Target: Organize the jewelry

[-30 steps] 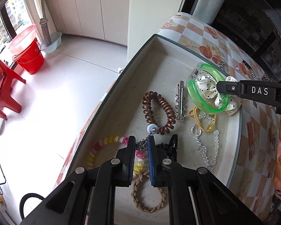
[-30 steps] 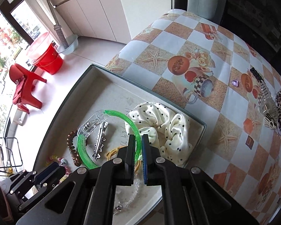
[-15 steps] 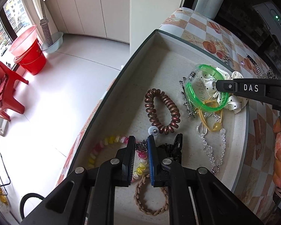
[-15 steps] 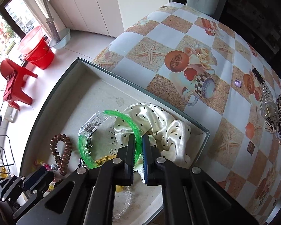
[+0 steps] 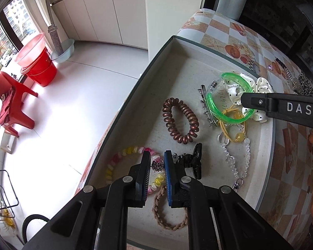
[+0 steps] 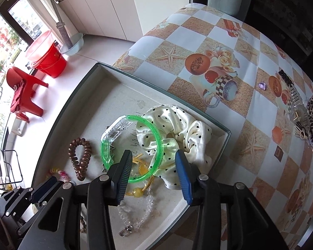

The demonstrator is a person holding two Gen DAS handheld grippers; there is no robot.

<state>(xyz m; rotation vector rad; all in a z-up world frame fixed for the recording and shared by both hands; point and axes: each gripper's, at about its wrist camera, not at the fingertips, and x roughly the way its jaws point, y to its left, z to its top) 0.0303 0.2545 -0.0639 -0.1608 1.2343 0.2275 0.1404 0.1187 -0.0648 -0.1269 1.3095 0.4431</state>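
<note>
Tray (image 6: 87,87) far corner bare, near half crowded with green bangle (image 6: 156,137), scrunchie (image 6: 185,129), coil tie (image 6: 80,156)

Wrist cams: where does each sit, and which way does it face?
Left wrist: on the left tool, looking steeply down at the tray's near end; own fingers plus the right tool's finger show.
Right wrist: on the right tool, looking down at the green bangle; the left tool shows.
Shared: tray, bangle, brown coil tie.

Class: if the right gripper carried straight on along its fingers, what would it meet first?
Most likely the green bangle lying between the right gripper's open jaws, over the polka-dot scrunchie; depth is hard to judge.
</note>
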